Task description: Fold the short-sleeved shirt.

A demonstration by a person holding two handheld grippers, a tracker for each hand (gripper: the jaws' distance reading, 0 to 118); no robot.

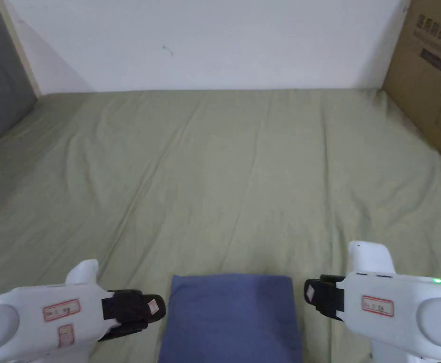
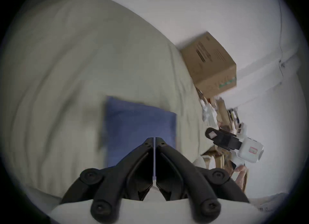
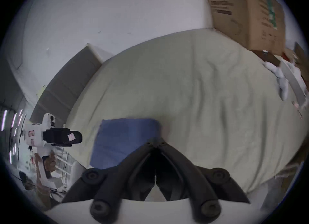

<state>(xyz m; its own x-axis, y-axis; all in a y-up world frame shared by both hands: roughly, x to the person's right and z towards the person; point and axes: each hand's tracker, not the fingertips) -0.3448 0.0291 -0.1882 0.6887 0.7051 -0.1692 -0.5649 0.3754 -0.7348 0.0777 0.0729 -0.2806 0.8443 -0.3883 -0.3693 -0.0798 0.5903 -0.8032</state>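
Shirt point(image 1: 231, 316) folded, blue, no legible writing

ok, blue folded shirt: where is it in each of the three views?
Head view: blue shirt bottom centre, between the grippers.
Left gripper view: centre, just beyond the closed jaws.
Right gripper view: lower centre-left, past the closed jaws.
Shared landmark: cardboard box by the wall.
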